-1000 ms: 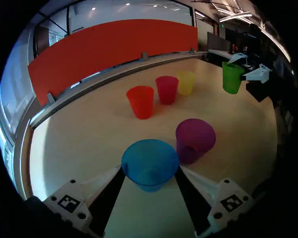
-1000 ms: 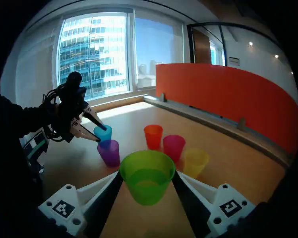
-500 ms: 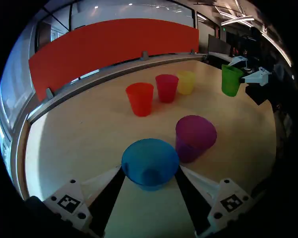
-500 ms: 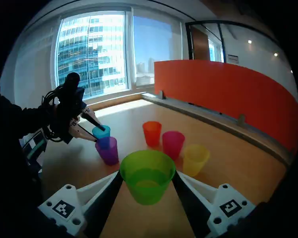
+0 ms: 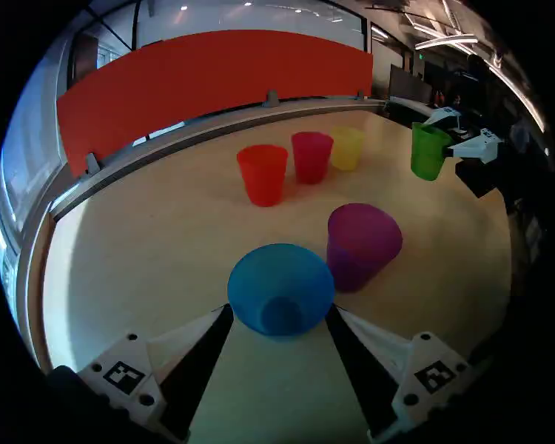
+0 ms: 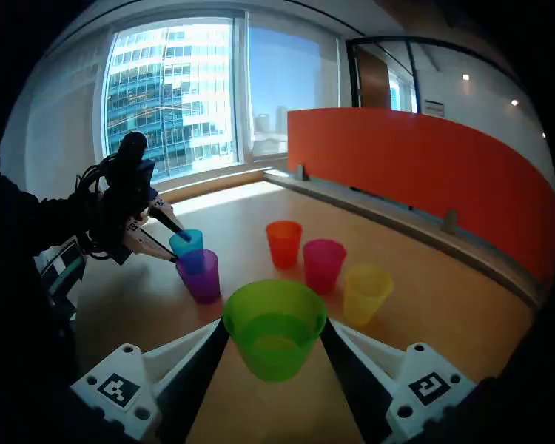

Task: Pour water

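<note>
The left gripper (image 5: 280, 309) is closed partway, both fingers pressing the sides of the blue cup (image 5: 281, 285). It holds the cup upright just beside the purple cup (image 5: 362, 240), well away from the bench's (image 5: 152, 244) partition edge. The right gripper (image 6: 275, 324) clamps the green cup (image 6: 275, 355) the same way, with liquid in it. 3 cups line up nearer the orange partition (image 5: 203, 74): orange cup (image 5: 263, 174), pink cup (image 5: 311, 156), yellow cup (image 5: 347, 147).
</note>
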Action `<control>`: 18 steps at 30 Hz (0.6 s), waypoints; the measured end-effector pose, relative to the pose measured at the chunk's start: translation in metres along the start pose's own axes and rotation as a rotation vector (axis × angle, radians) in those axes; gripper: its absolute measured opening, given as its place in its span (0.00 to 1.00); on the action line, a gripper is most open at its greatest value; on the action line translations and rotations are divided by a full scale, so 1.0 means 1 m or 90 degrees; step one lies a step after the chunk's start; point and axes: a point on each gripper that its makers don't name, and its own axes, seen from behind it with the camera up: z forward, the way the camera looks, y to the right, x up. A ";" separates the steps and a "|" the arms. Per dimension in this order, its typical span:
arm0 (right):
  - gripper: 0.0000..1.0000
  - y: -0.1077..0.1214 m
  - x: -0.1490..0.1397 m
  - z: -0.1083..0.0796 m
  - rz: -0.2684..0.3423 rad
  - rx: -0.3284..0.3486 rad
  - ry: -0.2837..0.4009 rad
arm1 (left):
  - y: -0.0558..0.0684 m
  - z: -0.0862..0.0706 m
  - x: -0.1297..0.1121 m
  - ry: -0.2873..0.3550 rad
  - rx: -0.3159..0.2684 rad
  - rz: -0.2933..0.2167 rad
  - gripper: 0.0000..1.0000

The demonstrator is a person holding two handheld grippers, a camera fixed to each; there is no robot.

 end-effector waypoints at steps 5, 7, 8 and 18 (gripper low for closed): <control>0.91 -0.001 -0.006 0.002 0.001 -0.002 -0.001 | -0.002 -0.002 -0.007 -0.012 0.010 0.012 0.94; 0.91 0.000 -0.009 0.003 0.002 -0.003 -0.002 | -0.001 -0.002 -0.011 -0.018 0.013 0.016 0.94; 0.91 0.000 -0.011 0.004 0.002 -0.004 -0.003 | 0.000 -0.003 -0.014 -0.021 0.014 0.018 0.94; 0.91 0.002 -0.030 0.012 0.001 -0.011 -0.017 | 0.009 -0.010 -0.025 -0.026 0.011 0.013 0.94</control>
